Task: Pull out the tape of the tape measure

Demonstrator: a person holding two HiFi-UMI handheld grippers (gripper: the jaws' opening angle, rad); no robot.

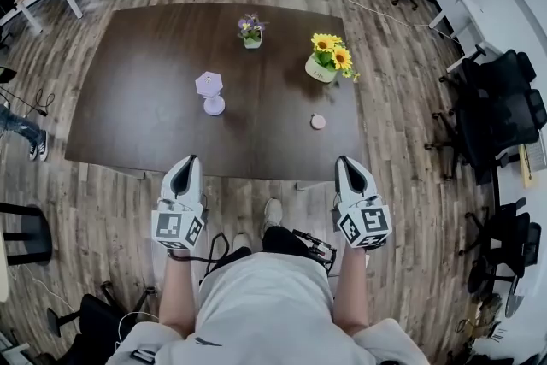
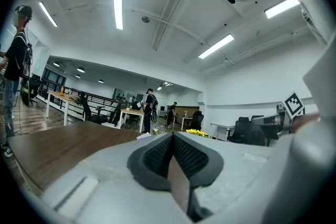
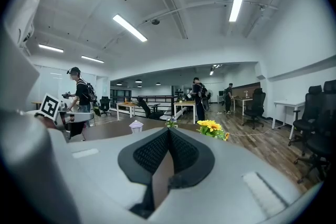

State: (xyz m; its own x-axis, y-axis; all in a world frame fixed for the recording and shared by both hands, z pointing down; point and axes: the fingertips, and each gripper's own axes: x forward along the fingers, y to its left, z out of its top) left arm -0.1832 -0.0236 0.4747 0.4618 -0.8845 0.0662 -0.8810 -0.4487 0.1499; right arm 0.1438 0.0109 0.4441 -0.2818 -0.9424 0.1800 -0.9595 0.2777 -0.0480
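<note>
The tape measure (image 1: 318, 121) is a small round pinkish case lying on the dark wooden table (image 1: 137, 107), right of centre and toward the front. My left gripper (image 1: 184, 163) hangs just off the table's front edge at the left, shut and empty. My right gripper (image 1: 347, 163) is level with it on the right, short of the tape measure, also shut with nothing between its pads. In the left gripper view the black pads of the left gripper (image 2: 172, 137) meet. In the right gripper view those of the right gripper (image 3: 168, 131) meet too. Neither gripper view shows the tape measure.
A lavender lamp-like object (image 1: 210, 92) stands mid-table. A pot of sunflowers (image 1: 328, 57) sits behind the tape measure, and a small purple flower pot (image 1: 250, 30) stands at the back. Office chairs (image 1: 500, 111) line the right. Other people stand among desks in the room beyond the table.
</note>
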